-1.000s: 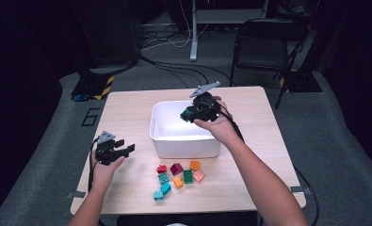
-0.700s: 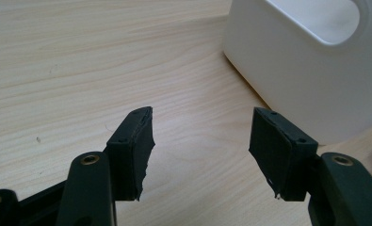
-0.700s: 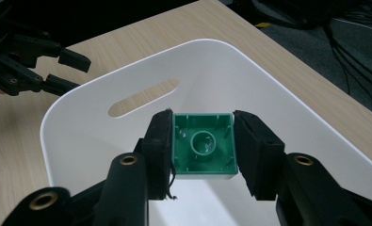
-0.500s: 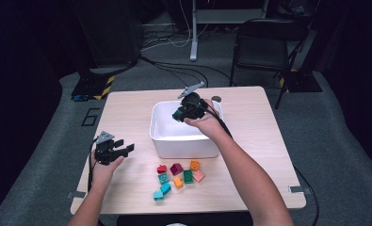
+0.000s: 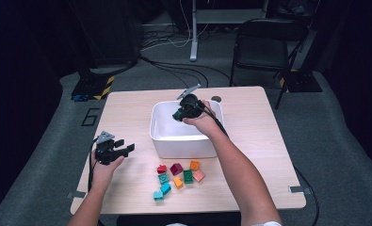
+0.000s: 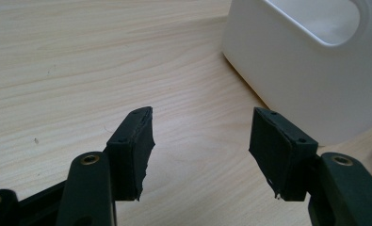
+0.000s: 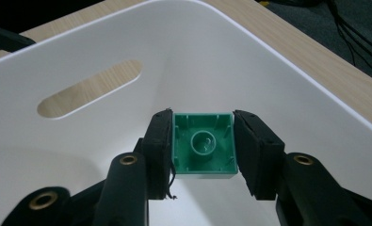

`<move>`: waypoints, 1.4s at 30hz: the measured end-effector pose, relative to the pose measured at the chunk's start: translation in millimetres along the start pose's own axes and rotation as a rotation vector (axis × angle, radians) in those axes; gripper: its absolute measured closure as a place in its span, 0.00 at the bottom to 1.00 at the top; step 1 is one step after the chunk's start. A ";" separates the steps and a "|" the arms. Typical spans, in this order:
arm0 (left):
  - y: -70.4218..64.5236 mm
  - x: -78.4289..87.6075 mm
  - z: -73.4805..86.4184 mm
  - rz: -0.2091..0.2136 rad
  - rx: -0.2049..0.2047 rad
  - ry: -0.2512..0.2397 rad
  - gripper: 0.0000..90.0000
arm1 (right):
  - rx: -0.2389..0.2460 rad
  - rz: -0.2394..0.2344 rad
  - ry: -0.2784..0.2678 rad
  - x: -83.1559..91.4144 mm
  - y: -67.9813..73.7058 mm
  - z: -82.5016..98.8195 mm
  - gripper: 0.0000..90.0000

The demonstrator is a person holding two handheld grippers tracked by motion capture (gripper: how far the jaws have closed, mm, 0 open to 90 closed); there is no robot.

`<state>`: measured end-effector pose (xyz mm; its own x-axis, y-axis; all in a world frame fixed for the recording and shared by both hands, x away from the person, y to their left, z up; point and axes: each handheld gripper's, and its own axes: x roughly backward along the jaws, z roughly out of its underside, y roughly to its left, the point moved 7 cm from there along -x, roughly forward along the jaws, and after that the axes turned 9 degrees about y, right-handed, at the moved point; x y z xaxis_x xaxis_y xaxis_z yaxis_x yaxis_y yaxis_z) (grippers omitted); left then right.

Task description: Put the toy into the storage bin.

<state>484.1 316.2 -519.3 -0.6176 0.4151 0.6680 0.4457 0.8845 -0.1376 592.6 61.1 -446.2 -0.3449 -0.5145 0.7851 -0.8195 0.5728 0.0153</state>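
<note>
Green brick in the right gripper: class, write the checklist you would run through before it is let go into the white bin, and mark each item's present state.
1. Right gripper clamped on the green brick: ok.
2. Brick over the white bin, inside its rim: ok.
3. Bin floor under the brick free of other bricks: ok as far as visible.
4. Left gripper open, holding nothing, beside the bin: ok.
5. Loose bricks waiting on the table outside the bin: ok.
</note>
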 end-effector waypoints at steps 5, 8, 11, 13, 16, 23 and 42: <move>-0.3 -0.4 0.4 0.001 -0.001 0.006 0.44 | -0.004 0.000 0.028 -6.0 -1.4 3.6 0.65; -0.5 -0.9 0.0 -0.001 -0.003 0.002 0.44 | -0.010 -0.003 0.036 -7.2 -2.6 4.7 0.65; -0.4 -0.7 0.3 0.000 -0.003 0.007 0.44 | -0.015 -0.006 0.043 -7.1 -2.9 5.4 0.64; -0.2 -0.6 0.2 -0.002 -0.001 0.006 0.44 | -0.018 -0.010 0.043 -6.5 -3.0 5.6 0.60; 0.2 -0.1 -0.1 -0.003 0.000 0.002 0.43 | -0.032 -0.006 0.037 -5.1 -3.1 5.3 0.56; 1.6 -0.2 0.6 -0.008 0.004 0.006 0.43 | -0.008 0.002 -0.002 14.2 3.0 0.8 0.56; 1.6 -0.8 1.6 -0.014 0.006 0.012 0.43 | 0.075 -0.059 -0.130 90.0 47.5 4.8 0.52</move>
<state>484.3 317.7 -521.2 -0.6158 0.4005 0.6785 0.4331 0.8915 -0.1331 520.5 38.9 -377.8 -0.3477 -0.6269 0.6972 -0.8703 0.4925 0.0088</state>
